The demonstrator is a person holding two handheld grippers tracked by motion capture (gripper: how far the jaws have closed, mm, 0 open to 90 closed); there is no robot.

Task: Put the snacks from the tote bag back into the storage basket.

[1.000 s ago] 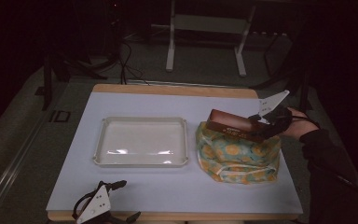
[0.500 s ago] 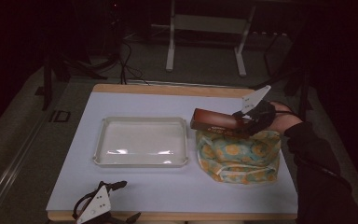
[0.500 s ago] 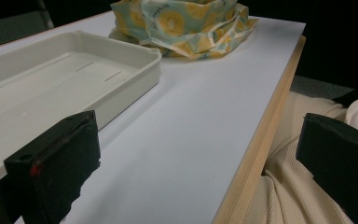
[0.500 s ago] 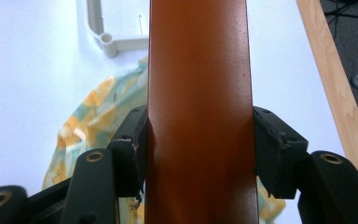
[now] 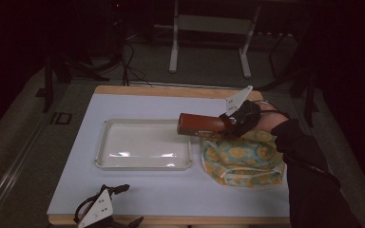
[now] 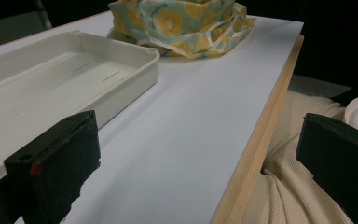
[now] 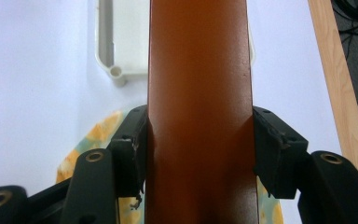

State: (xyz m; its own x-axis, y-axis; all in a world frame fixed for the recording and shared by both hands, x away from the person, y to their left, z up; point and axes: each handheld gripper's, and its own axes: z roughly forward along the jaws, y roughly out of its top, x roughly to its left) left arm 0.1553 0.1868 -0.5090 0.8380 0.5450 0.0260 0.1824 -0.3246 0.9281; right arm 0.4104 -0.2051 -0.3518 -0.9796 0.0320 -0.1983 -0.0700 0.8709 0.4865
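Note:
A long reddish-brown block (image 5: pixel 202 124) hangs level above the table, its free end over the right rim of the white tray (image 5: pixel 142 166). My right gripper (image 5: pixel 228 124) is shut on its other end, above a yellow-and-teal printed fabric bag (image 5: pixel 242 159). In the right gripper view the block (image 7: pixel 198 93) runs up between both pads, and my right gripper (image 7: pixel 198 149) clamps its sides, with the tray (image 7: pixel 116 46) and the bag (image 7: pixel 93 140) below. My left gripper (image 5: pixel 128 203) lies at the table's front edge, and my left gripper (image 6: pixel 196 158) is open with nothing in it.
The tray (image 6: pixel 135 70) holds nothing and sits left of the bag (image 6: pixel 182 23). The white table has a wooden edge (image 7: pixel 335 84). A person's cream garment (image 6: pixel 279 186) lies just past the front edge. Metal stand legs (image 5: pixel 209 42) rise behind the table.
My right gripper has carried the brown block leftward, from above the bag to over the tray's right rim. The left gripper has stayed put.

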